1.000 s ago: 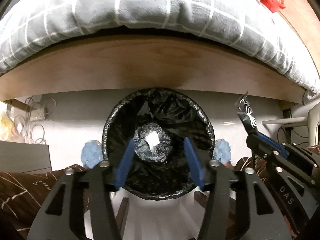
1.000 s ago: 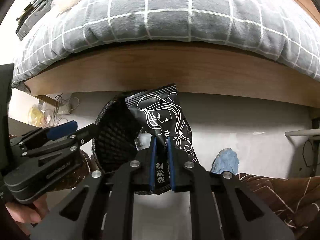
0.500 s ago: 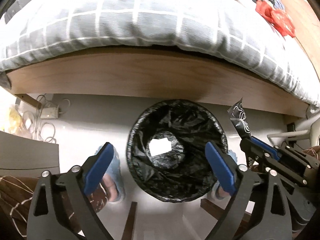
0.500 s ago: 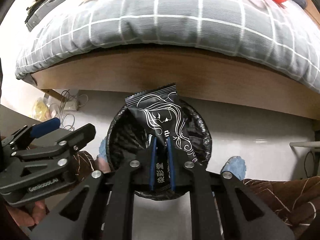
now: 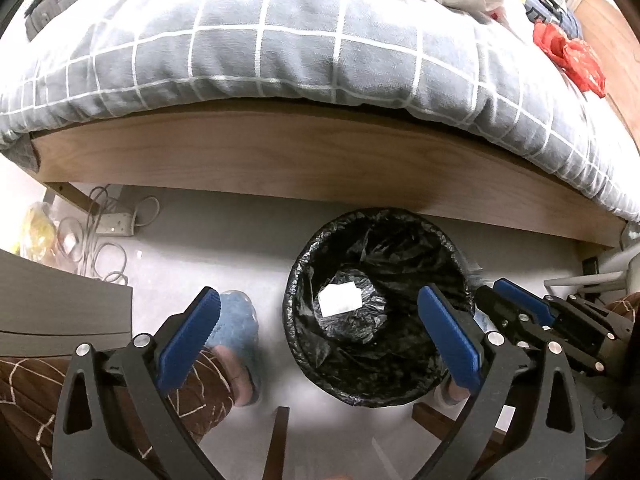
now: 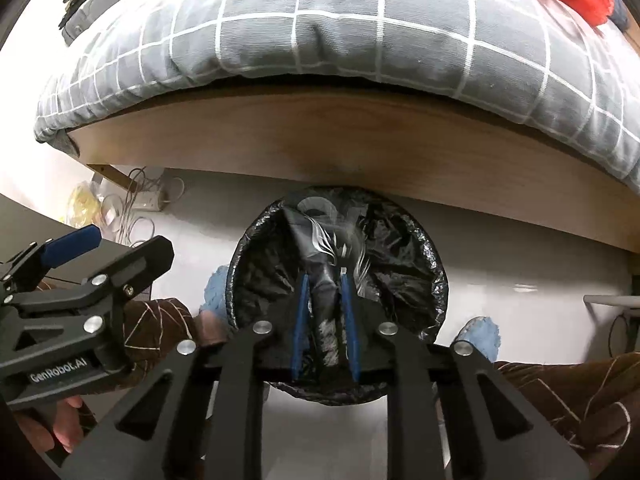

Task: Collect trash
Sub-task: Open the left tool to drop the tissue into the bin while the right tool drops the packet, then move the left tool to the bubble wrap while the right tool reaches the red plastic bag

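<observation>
Released, blurred wrapper (image 6: 326,248) between parting right hand-held gripper (image 6: 324,328); left view hides it.

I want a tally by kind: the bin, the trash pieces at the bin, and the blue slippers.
Bin: 1
White paper: 1
Black wrapper: 1
Blue slipper and second blue slipper: 2
Total: 5

Pale grey glossy floor (image 5: 224,240); long wooden bed frame (image 5: 280,160) above it, carrying grey quilt with white grid lines (image 5: 280,52); white power strip with tangled cables (image 5: 116,226) at left.
</observation>
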A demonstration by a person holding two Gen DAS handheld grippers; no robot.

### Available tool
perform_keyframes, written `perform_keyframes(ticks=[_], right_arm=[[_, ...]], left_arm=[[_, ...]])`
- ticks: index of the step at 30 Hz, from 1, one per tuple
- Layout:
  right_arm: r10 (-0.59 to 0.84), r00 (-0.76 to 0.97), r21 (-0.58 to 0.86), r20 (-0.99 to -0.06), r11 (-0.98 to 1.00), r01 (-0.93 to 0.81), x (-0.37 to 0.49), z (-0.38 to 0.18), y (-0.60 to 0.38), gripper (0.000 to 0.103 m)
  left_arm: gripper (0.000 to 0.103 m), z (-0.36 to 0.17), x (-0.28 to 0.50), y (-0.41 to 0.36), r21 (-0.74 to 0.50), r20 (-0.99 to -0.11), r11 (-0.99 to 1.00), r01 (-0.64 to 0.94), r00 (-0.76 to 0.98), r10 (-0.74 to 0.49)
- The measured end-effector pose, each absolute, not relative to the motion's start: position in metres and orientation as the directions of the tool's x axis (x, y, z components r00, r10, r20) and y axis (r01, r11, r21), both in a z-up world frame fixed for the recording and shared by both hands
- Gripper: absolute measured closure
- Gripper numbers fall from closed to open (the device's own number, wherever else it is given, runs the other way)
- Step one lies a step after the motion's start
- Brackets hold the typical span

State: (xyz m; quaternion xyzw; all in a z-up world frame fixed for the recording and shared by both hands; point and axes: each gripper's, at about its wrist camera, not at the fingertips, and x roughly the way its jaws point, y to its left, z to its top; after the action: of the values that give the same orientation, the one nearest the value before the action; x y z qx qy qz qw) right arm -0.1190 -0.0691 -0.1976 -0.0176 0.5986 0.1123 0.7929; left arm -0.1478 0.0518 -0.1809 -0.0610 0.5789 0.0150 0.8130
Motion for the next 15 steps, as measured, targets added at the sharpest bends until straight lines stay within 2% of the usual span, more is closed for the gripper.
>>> perform_keyframes(ticks=[15], right_arm=[[0.103, 0.399, 0.045, -0.911, 0.987, -0.154, -0.118, -0.156, -0.089, 0.029]], left_arm=[[0.006, -0.145, -0.144, 0.047, -0.083, -0.914, 0.994, -0.072, 0.404, -0.046]])
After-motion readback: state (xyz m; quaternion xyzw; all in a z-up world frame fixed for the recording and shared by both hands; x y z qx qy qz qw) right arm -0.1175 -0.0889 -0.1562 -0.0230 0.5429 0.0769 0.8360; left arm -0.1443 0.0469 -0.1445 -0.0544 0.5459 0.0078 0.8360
